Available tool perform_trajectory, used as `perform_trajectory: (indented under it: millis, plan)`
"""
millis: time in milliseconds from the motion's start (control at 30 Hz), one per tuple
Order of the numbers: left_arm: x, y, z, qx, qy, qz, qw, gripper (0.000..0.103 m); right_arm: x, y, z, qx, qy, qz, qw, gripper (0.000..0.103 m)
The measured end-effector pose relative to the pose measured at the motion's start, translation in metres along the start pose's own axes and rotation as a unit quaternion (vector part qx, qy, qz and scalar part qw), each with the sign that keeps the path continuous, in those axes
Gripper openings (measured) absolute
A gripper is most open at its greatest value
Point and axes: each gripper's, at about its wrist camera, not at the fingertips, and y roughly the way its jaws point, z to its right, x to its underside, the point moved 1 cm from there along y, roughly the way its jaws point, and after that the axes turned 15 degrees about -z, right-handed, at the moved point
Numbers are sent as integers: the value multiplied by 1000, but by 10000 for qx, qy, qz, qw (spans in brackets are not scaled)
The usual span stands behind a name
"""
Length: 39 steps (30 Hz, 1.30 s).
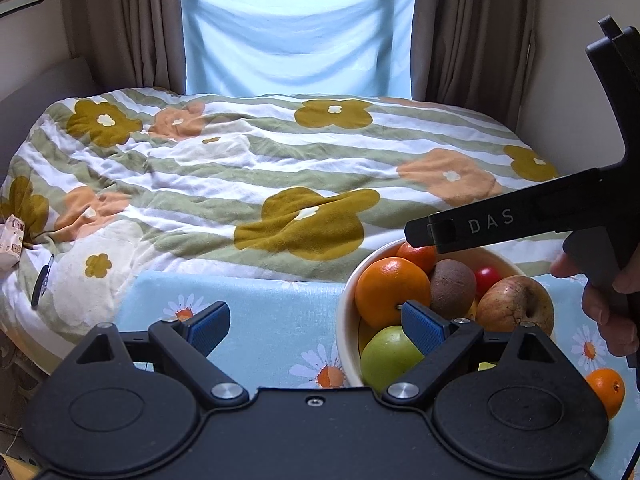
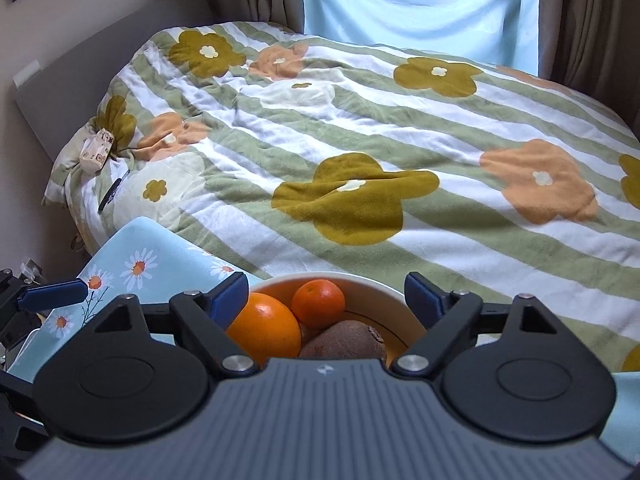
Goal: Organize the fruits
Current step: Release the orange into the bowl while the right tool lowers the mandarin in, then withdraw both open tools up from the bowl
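A cream bowl (image 1: 343, 316) stands on a blue daisy-print cloth (image 1: 264, 320) and holds a big orange (image 1: 390, 290), a small tangerine (image 1: 418, 256), a brown kiwi (image 1: 452, 286), a red fruit (image 1: 488, 278), a blotchy apple (image 1: 512, 302) and a green apple (image 1: 386, 356). A loose orange (image 1: 606, 388) lies on the cloth to the bowl's right. My left gripper (image 1: 316, 320) is open and empty at the bowl's left rim. My right gripper (image 2: 326, 294) is open and empty above the bowl (image 2: 380, 288), over the orange (image 2: 266, 330), tangerine (image 2: 318, 304) and kiwi (image 2: 340, 344).
A bed with a flowered striped quilt (image 1: 256, 160) lies behind the cloth. A small printed packet (image 1: 12, 240) and a dark pen-like object (image 1: 42, 280) rest on its left side. Curtains and a blue sheet (image 1: 296, 36) cover the window beyond.
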Motion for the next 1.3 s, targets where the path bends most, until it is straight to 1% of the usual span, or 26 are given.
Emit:
perform_trajectory:
  millis: [233,433,533,600,733,767,800,833,967,1167,1300]
  plan:
    - [7,-32,-4,32,48,188,9998,95,16,-42,-9,162,151,257,9994,100]
    - [22,-63,-10,78,54,402,9991,95,41,-85,-22,332,311,464,9979,100]
    - [33,-81,-12,112,104,531,9985,95,59,-108,-31,421,445,560,9966,100]
    - [40,-92,-13,124,151,604,9980,95,72,-121,-37,513,543,622,9953,103]
    - [58,-114,-15,170,239,732,9969,96,104,-147,-52,816,747,801,9906,103]
    - [63,-119,-16,192,259,755,9966,96,112,-152,-55,895,789,833,9894,103]
    - [67,-123,-17,207,278,774,9964,99,120,-158,-59,957,837,868,9881,103]
    - [73,-128,-16,213,302,805,9961,101,129,-164,-61,990,894,895,9870,103]
    - [91,-145,-17,302,409,914,9945,102,163,-188,-69,1059,1181,980,9825,103]
    - [116,-153,-12,435,517,866,9939,102,205,-213,-76,1333,1377,981,9765,103]
    - [130,-150,-3,485,474,717,9951,102,227,-218,-67,1363,1415,914,9762,103]
